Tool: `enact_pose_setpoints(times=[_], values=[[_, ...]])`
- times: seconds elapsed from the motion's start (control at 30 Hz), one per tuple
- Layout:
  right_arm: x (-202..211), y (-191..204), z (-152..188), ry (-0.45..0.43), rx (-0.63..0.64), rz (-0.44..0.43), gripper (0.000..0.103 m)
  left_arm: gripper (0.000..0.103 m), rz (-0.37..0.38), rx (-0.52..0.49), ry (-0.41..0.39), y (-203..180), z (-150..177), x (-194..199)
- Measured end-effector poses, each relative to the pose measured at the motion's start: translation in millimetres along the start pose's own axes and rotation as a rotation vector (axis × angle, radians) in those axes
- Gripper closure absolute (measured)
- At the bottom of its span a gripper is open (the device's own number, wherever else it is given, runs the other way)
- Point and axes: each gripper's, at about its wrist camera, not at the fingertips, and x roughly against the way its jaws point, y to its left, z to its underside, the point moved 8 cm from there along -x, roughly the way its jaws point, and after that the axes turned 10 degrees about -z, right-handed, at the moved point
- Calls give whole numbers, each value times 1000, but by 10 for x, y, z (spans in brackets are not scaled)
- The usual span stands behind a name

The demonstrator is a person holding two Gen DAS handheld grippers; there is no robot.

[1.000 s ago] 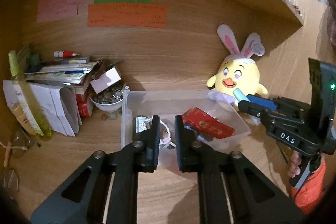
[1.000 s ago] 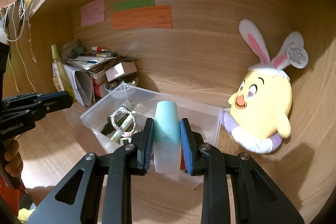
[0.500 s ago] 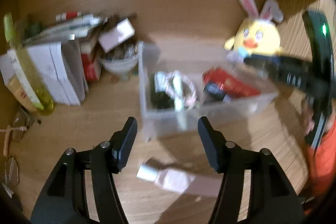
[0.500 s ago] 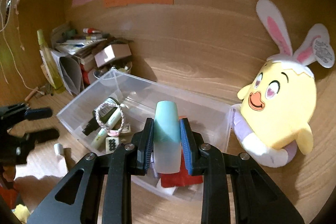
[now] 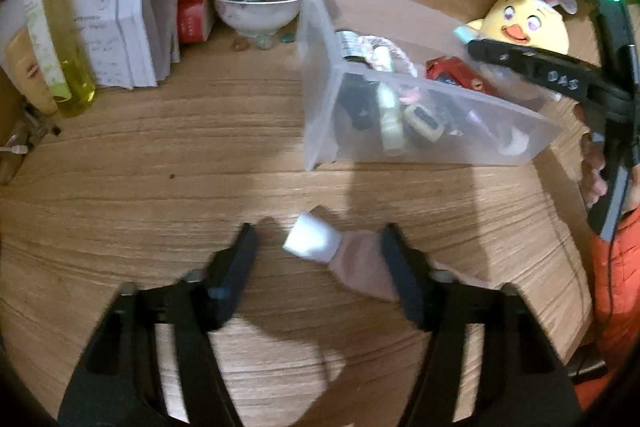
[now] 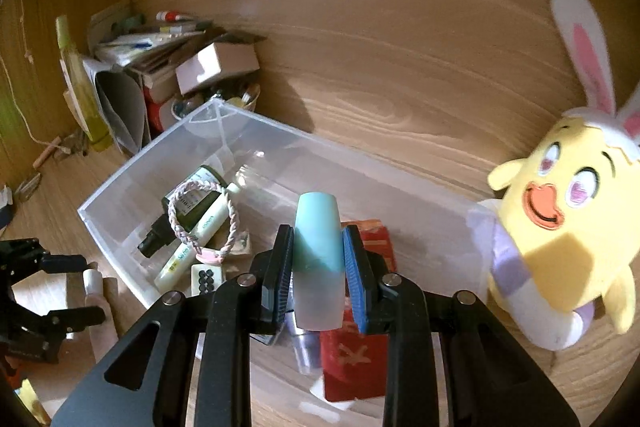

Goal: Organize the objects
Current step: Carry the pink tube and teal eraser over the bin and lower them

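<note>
— While the left gripper [image 5: 316, 259] has dropped toward the wooden tabletop [image 5: 160, 167], its jaws, just closing, straddle one pink white-capped tube [image 5: 340, 255] near the front edge, untouched.

— And the right gripper [image 6: 318, 259]?

— Clamped on one teal-and-frosted tube [image 6: 318, 259] above the single clear plastic bin [image 6: 120, 195], likely release next.

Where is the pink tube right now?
The pink tube lies on the wooden desk, between the open jaws of the left gripper, just in front of the clear bin.
</note>
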Motion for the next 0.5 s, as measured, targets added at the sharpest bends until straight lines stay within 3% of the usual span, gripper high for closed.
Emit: enact_pose_setpoints(times=[0.1,0.5], values=[[-65,60,24,16,14,-3,80,65,16,-24,-13,-61,-28,-6],[-215,141,70,78,41,-31,80,69,34,-8,-73,-124,-100,221]])
